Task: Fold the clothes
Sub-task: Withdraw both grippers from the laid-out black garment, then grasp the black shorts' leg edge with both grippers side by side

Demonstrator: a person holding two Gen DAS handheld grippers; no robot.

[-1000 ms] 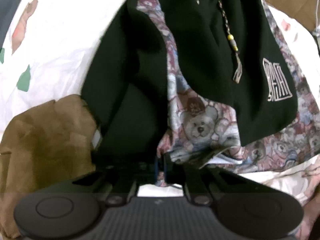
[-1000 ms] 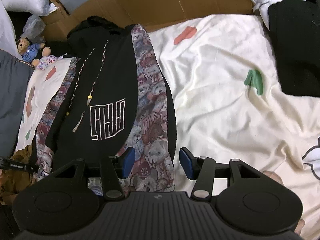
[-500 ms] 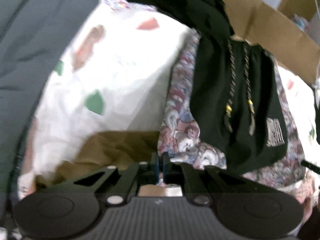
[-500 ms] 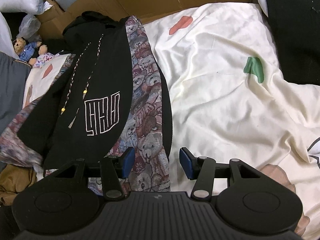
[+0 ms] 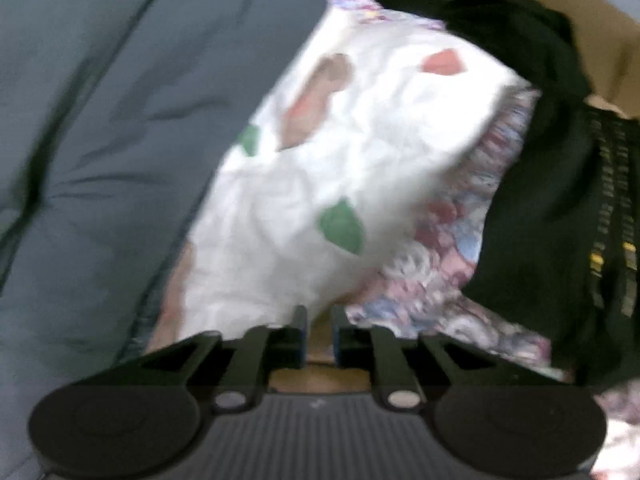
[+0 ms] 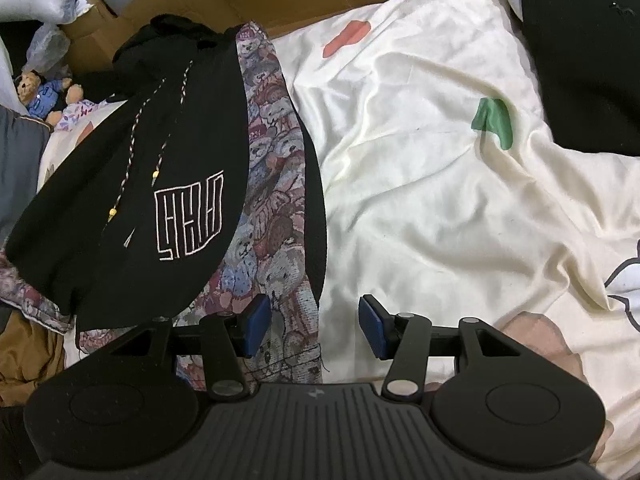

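The hoodie (image 6: 176, 184) lies lengthwise on the cream bedsheet (image 6: 420, 200), hood at the far end; black front panel with white line-embroidered emblem and beaded drawstrings — teddy-bear print sides; one black sleeve folded along its right edge.

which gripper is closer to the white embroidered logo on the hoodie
Right. The right gripper hangs open over the hoodie's bear-print hem, just below-right of the logo. The left gripper is off the hoodie's far edge, by the cream sheet; no logo shows there.

Left gripper (image 5: 319, 334) jaws narrowly parted; right gripper (image 6: 314, 326) jaws wide apart
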